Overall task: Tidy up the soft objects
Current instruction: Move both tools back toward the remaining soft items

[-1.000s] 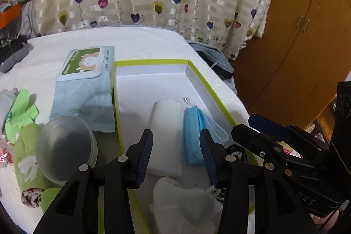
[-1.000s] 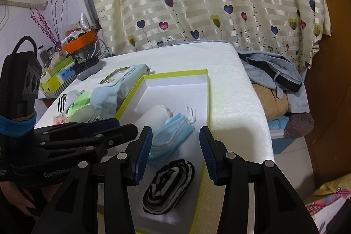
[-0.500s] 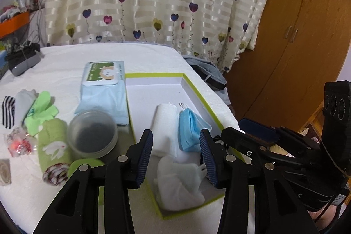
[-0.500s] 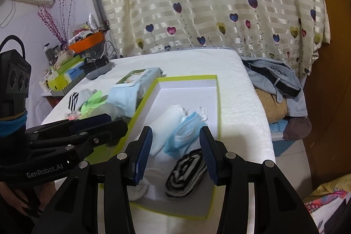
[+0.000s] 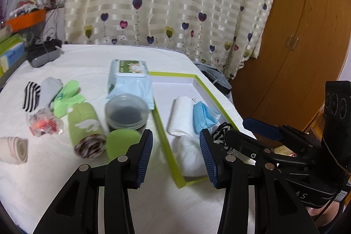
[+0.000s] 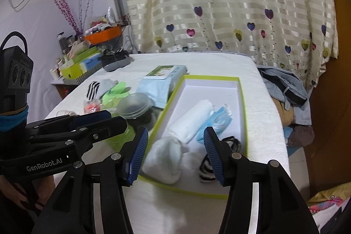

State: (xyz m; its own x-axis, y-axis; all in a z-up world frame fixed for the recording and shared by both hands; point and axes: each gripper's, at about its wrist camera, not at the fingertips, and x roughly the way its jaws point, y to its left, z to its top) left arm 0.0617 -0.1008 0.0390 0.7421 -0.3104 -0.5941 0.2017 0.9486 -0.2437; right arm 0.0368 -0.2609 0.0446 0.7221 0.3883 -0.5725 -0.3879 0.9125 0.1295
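A green-rimmed white box (image 5: 210, 93) (image 6: 240, 89) lies on the white table. It holds a rolled white cloth (image 5: 178, 116) (image 6: 193, 122), a blue face mask (image 5: 203, 116) (image 6: 216, 121), a white sock (image 5: 193, 157) (image 6: 163, 156) and a striped sock (image 5: 221, 133) (image 6: 207, 166). Left of the box lie a green rolled cloth (image 5: 84, 124), a green glove (image 5: 68, 98), a striped sock (image 5: 31, 94) and a beige roll (image 5: 14, 149). My left gripper (image 5: 175, 158) and right gripper (image 6: 175, 156) are open and empty, above the table's near edge.
A wipes pack (image 5: 129, 78), a round lidded jar (image 5: 126, 111) and a green sponge (image 5: 121, 142) stand left of the box. A red-and-clear wrapper (image 5: 45, 125) lies near the gloves. Clothes (image 6: 283, 84) are piled off the table's right side. A wooden wardrobe (image 5: 296, 41) stands right.
Both grippers have pulled back and up from the box. More of the table and its left-side objects have come into view. The box contents have not moved.
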